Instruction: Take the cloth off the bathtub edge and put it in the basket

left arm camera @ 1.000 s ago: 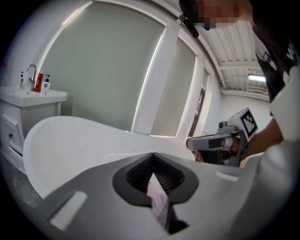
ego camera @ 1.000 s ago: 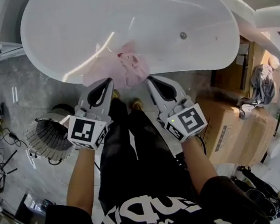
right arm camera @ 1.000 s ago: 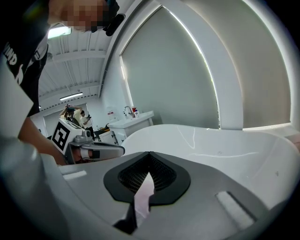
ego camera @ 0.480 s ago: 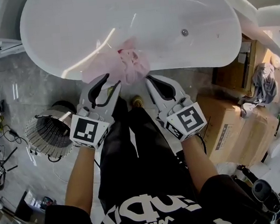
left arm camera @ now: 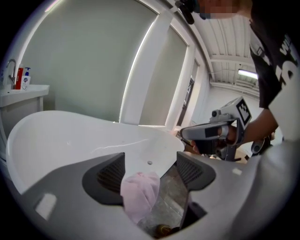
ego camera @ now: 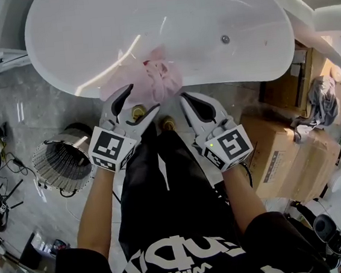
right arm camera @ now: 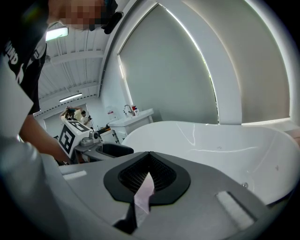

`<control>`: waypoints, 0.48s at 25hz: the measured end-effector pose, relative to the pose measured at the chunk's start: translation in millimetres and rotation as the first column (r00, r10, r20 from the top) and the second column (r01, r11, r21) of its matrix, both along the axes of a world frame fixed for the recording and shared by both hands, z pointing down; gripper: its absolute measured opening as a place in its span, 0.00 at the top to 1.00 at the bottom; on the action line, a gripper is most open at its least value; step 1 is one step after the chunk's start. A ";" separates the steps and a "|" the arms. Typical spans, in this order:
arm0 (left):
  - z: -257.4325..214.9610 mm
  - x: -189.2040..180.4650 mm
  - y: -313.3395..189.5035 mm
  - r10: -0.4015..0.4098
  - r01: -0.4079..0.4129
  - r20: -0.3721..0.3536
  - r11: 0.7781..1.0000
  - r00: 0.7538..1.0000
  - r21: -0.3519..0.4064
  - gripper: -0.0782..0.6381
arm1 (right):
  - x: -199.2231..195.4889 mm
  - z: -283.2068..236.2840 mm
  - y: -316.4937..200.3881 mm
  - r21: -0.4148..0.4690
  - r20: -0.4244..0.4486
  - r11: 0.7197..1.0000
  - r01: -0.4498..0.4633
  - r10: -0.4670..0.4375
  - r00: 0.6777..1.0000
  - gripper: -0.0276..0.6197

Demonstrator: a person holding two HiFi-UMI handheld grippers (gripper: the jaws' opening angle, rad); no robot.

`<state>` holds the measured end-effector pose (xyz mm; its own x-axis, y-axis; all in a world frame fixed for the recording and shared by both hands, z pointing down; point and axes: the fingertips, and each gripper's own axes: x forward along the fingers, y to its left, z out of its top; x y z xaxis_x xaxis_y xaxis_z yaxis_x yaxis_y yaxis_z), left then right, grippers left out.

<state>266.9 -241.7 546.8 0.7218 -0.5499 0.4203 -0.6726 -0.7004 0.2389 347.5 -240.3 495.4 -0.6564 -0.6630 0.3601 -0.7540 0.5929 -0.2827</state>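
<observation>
Your left gripper (ego camera: pixel 144 97) stands wide open, jaws just opened, the cloth (left arm camera: pixel 139 194) between them unpressed; your right gripper (ego camera: pixel 185 97) is shut, seemingly empty.

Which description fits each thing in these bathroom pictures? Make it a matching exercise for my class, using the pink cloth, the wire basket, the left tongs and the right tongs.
Things:
1. pink cloth
2. wire basket
3. left tongs
4. right tongs

Descriptions:
A. on the floor at the person's left side
B. jaws wide apart
C. draped over the bathtub edge
D. jaws closed, a pink sliver between them

Pairs: 1-C, 2-A, 3-B, 4-D.

Note: the left tongs have just been opening. The cloth shows between their jaws but is not gripped.
</observation>
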 end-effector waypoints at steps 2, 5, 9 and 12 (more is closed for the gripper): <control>9.4 0.7 0.4 0.026 -0.025 0.029 1.000 0.999 -0.010 0.44 | 0.4 -1.1 -0.2 0.003 0.000 1.000 -0.005 0.005 1.000 0.95; 19.7 3.2 -0.2 0.056 -0.055 0.052 0.998 0.997 -0.025 0.44 | 1.4 -2.0 -0.5 0.004 0.004 1.000 -0.016 0.016 1.000 0.95; 36.5 8.2 -1.8 0.098 -0.094 0.078 0.994 0.992 -0.059 0.44 | 3.4 -6.1 -2.9 0.006 0.004 1.000 -0.028 0.028 1.000 0.95; 54.4 10.7 -2.6 0.140 -0.131 0.105 0.987 0.985 -0.092 0.44 | 3.2 -6.2 -4.3 0.004 0.003 0.999 -0.038 0.038 0.999 0.95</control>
